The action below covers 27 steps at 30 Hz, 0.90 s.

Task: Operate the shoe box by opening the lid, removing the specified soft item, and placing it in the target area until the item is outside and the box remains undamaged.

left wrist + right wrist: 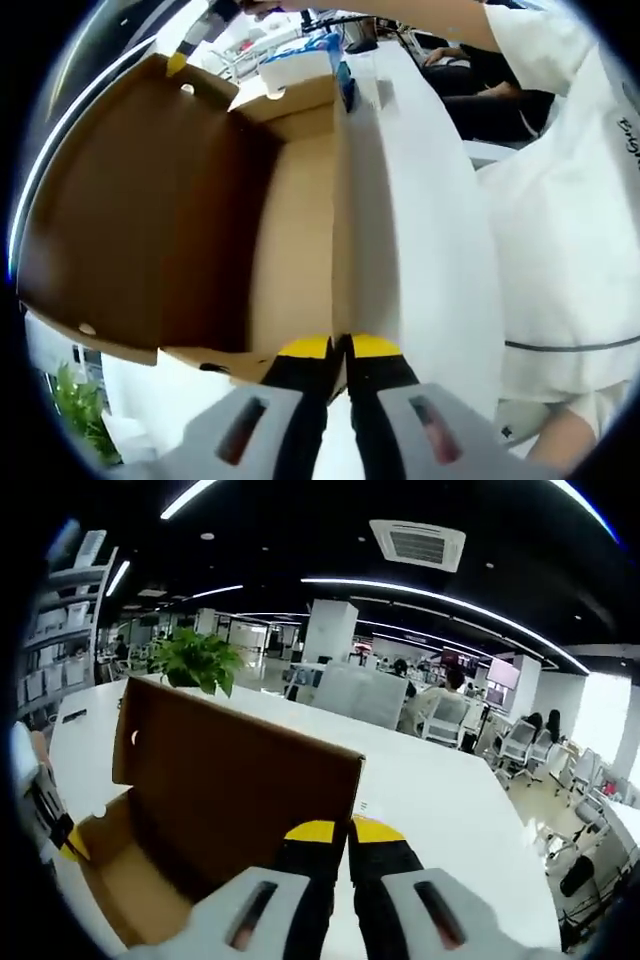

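Pinching the open, unlabelled shoe box (290,230) walls: both closed tools, left (340,346) and right (335,831).

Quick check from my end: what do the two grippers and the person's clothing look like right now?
Both the left gripper and right gripper have black jaws tipped in yellow, rising from pale grey bodies with dark slots. The person wears a white top with a thin dark line.

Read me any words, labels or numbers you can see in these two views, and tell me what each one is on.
"Engi": dark letters cut off at the picture's edge, on the person's white shirt in the left gripper view; the rest cannot be read.
Shoe box: plain brown cardboard, no print showing.
Small dark mark on the white table in the right gripper view: too small to read.
Screens and shelves in the office behind: too blurred to read.
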### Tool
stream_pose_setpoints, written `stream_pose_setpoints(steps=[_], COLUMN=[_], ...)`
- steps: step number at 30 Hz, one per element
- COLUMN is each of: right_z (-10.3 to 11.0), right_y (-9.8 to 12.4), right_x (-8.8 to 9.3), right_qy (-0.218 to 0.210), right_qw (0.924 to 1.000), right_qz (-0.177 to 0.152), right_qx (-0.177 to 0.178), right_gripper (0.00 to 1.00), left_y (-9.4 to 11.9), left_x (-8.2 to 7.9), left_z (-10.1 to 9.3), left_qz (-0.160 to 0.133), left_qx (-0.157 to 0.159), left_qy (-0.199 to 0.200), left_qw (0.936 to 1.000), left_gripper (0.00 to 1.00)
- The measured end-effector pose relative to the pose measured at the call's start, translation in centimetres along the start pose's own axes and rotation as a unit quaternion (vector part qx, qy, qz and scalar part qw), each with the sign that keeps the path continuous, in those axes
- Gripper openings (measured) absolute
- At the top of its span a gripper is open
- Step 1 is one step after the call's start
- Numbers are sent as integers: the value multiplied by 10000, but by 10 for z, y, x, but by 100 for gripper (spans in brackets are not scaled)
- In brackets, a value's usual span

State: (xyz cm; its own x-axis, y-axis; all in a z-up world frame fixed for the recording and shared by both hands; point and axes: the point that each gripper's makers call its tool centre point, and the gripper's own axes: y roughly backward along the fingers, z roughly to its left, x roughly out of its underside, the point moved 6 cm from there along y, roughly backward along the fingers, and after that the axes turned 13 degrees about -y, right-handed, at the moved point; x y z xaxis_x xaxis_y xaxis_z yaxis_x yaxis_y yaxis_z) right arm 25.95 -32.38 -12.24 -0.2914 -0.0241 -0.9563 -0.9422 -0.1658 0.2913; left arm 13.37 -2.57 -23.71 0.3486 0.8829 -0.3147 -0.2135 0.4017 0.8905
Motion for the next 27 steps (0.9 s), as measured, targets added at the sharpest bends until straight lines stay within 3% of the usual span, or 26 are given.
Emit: stream_pose_setpoints(steps=[7,11,14,27], right_z=[5,3,0,11], right_y=[16,25,29,49], right_x=[11,9,13,26], right_qy=[141,-410,-586,-512], right_qw=[9989,9976,9964,9941], right_qz=[-405,-564,-618,-939], right_qx=[202,19,2,153], right_gripper=[1,0,0,0], left_y=[0,0,0,2], left_x=[1,2,4,9], left_z=[1,1,3,5], left_qz=[-32,-77,-80,-100], left_qx=[-8,0,-1,-140], left_qy=[-45,-44,-38,135], left_qw=[10000,10000,10000,9998], left_gripper=[4,4,5,6])
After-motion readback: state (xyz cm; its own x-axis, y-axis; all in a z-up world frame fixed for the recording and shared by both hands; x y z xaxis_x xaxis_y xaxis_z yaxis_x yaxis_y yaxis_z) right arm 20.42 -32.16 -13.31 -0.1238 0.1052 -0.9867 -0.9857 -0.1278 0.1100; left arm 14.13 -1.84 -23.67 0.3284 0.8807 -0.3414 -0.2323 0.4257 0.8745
